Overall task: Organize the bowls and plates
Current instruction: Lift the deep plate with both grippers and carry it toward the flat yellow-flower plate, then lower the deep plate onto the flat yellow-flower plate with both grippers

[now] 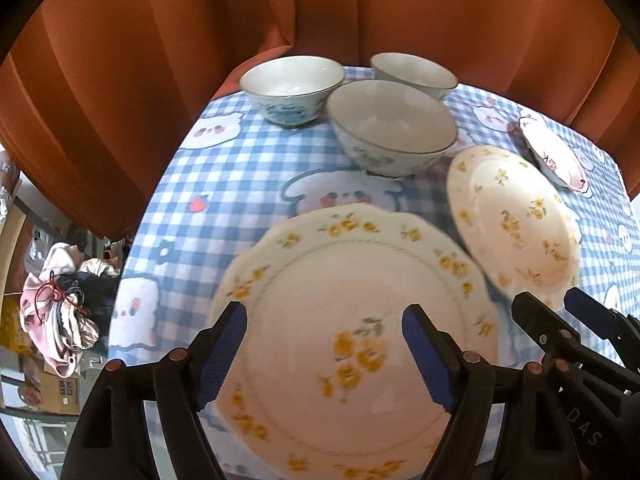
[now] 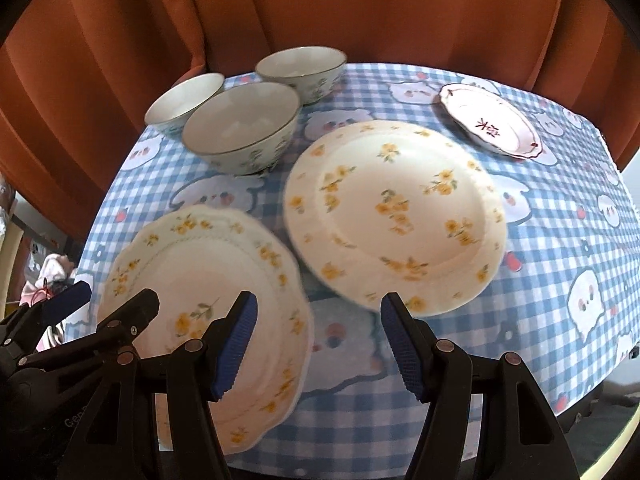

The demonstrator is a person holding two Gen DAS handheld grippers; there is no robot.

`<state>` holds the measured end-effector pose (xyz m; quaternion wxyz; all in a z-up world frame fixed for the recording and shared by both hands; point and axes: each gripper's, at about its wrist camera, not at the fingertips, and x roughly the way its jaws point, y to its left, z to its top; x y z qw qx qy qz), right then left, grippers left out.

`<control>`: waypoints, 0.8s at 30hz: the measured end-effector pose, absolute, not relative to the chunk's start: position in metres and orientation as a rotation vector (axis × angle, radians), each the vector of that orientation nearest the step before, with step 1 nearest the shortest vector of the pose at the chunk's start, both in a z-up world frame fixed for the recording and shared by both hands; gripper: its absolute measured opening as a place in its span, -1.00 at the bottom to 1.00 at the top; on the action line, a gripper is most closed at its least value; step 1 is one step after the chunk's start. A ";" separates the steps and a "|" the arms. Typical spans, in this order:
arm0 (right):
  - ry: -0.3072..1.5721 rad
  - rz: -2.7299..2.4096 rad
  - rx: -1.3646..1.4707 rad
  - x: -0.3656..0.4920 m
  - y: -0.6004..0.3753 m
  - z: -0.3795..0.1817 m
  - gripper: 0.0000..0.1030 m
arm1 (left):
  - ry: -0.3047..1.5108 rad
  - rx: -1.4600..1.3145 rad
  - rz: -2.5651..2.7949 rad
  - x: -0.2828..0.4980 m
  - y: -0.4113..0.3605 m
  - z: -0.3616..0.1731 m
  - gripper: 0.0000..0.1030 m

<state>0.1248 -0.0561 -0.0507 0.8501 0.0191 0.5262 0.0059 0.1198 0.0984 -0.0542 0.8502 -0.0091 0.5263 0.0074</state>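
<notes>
A scalloped cream plate with yellow flowers (image 1: 344,320) (image 2: 208,280) lies at the near left of the table. A round cream plate with yellow flowers (image 1: 512,216) (image 2: 396,212) lies to its right. A small white plate with red marks (image 1: 556,156) (image 2: 492,120) sits far right. Three white bowls (image 1: 392,124) (image 1: 292,84) (image 1: 414,74) (image 2: 242,124) stand at the back. My left gripper (image 1: 324,352) is open above the scalloped plate. My right gripper (image 2: 318,344) is open, just in front of the round plate.
The table has a blue checked cloth with cartoon prints (image 1: 224,200) (image 2: 560,240). Orange curtains (image 1: 200,20) (image 2: 400,12) hang close behind it. A pile of clothes (image 1: 64,304) lies off the table's left edge.
</notes>
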 end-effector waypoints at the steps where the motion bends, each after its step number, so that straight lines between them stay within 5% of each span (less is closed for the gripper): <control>1: 1.105 0.013 0.042 0.126 -0.061 -0.051 0.32 | 1.111 -0.022 0.016 0.122 0.093 -0.054 0.59; 24: 1.140 0.011 0.072 0.196 -0.183 -0.058 0.32 | 1.128 -0.051 0.029 0.192 -0.016 -0.068 0.58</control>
